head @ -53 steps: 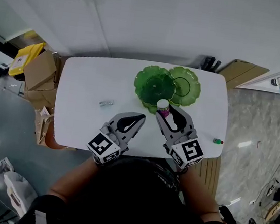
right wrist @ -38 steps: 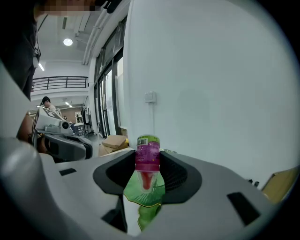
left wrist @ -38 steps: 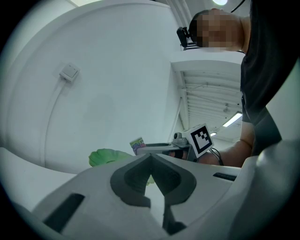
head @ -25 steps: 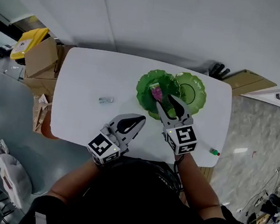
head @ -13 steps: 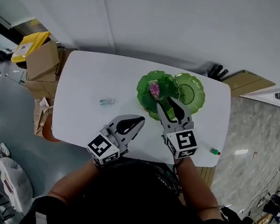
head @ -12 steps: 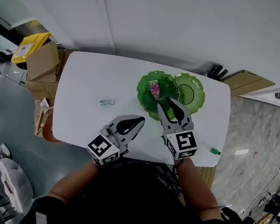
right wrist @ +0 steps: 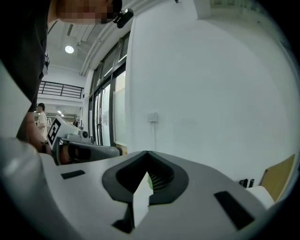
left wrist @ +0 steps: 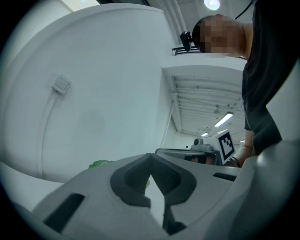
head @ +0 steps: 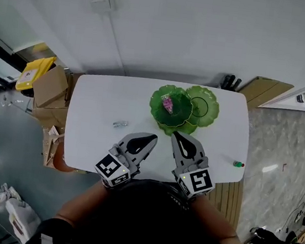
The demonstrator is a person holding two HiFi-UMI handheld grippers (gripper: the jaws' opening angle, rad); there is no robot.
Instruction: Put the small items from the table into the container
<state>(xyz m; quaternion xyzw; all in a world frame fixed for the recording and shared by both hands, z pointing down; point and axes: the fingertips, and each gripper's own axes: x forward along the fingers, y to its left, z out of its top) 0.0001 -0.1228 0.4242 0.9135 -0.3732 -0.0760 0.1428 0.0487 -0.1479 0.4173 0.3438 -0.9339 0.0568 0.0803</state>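
A green scalloped bowl [head: 171, 117] stands on the white table [head: 100, 98], and a small pink-labelled bottle [head: 167, 103] lies inside it. A matching green plate [head: 203, 105] overlaps the bowl's right rim. Left of the bowl lies a small silvery item [head: 120, 124]; a tiny green-and-red item [head: 238, 164] sits near the right edge. My left gripper [head: 151, 138] [left wrist: 150, 155] is shut and empty over the table's near side. Beside it my right gripper [head: 175, 134] [right wrist: 147, 153] is shut on nothing, just short of the bowl [right wrist: 157, 181].
Cardboard boxes [head: 52, 86] and a yellow box [head: 33, 70] stand off the table's left end. A flat cardboard sheet [head: 264, 89] and dark objects [head: 229, 81] lie beyond the far right corner. The white wall [left wrist: 93, 93] rises behind the table.
My right gripper let the pink-labelled bottle go into the green bowl, drew back toward me and shut. The left gripper rose a little.
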